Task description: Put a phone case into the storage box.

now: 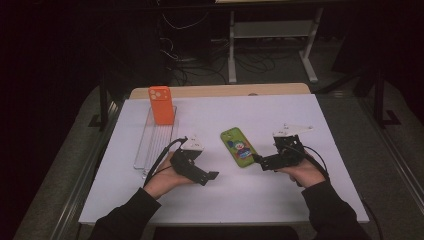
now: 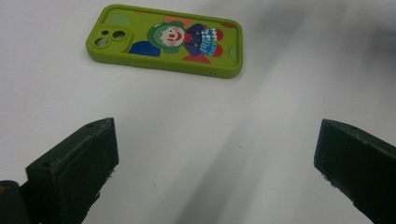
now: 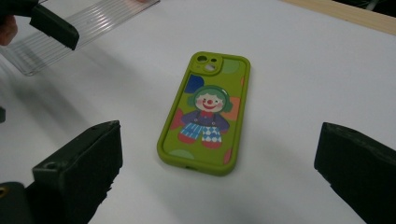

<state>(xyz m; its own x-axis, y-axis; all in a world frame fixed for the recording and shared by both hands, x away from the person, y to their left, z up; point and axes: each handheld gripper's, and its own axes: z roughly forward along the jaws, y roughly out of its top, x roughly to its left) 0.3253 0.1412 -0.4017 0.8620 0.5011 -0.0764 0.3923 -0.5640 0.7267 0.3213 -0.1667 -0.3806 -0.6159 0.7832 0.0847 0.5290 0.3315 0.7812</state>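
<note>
Both claws gape wide: left gripper (image 1: 212,176) and right gripper (image 1: 256,159) flank the flat green clown-printed phone case (image 1: 238,147), no lettering legible.

Phone case: a green phone case (image 3: 204,114) lies flat on the white table (image 3: 303,70), printed side up, with a clown picture on it.
Camera holes: at the far end of the case.
Right gripper (image 3: 217,175): jaws spread wide, one at each lower corner, the case's near end between them and touching neither.
Rack: a clear ribbed rack (image 3: 70,28) lies at top left.
Left gripper (image 3: 53,25): a black jaw over the rack.
Table edge: a wooden strip (image 3: 345,11) at top right.
</note>
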